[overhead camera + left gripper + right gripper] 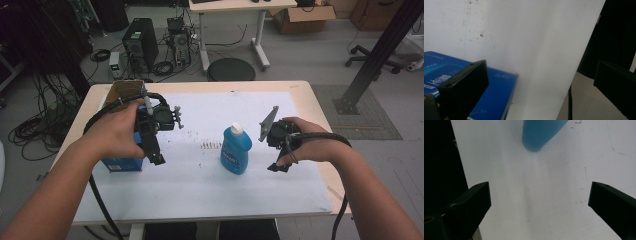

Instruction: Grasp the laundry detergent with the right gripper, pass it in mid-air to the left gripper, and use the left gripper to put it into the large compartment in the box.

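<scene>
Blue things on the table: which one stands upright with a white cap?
The blue bottle in the middle of the white sheet; the other, a flat blue box, lies under the left gripper.

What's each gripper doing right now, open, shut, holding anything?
Left gripper: open, holding nothing, above the blue box.
Right gripper: open, holding nothing, near the blue bottle.
</scene>
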Available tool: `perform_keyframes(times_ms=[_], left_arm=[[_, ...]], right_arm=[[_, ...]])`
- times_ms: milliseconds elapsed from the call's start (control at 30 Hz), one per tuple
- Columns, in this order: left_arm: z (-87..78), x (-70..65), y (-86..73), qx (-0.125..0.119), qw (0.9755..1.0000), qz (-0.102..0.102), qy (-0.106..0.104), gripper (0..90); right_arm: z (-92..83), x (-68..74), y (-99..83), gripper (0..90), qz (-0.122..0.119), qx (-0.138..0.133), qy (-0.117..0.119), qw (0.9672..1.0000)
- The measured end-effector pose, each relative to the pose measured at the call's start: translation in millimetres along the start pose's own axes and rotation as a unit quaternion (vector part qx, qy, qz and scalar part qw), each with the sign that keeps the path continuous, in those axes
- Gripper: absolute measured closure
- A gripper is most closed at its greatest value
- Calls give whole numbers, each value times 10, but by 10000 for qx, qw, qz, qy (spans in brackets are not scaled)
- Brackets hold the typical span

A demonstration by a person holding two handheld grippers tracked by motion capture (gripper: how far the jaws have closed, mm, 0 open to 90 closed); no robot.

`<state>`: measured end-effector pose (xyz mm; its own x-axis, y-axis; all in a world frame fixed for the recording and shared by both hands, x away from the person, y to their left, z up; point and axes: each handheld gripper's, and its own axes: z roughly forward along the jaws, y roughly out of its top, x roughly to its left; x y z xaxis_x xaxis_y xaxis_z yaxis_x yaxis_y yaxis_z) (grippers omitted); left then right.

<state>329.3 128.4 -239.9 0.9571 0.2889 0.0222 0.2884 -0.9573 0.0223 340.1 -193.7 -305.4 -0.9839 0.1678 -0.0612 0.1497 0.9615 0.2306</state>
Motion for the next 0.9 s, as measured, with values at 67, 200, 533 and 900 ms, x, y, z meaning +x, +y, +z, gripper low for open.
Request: perform_keyframes(times_ms=[67,200,533,900], left_arm=[[9,-18,-4,14,10000,3,4,5],[25,-54,-16,4,10000,26,-49,5],[29,-95,-52,-49,9999,123,-98,5],[52,-146,-42,-1,9996,262,-145,4]], right_arm=[[31,18,-13,46,47,-59,29,10000],[76,42,-30,46,118,-119,28,9999],[239,84,-79,43,469,-628,-9,9969],[409,111,-147,42,893,-1221,-12,9885]])
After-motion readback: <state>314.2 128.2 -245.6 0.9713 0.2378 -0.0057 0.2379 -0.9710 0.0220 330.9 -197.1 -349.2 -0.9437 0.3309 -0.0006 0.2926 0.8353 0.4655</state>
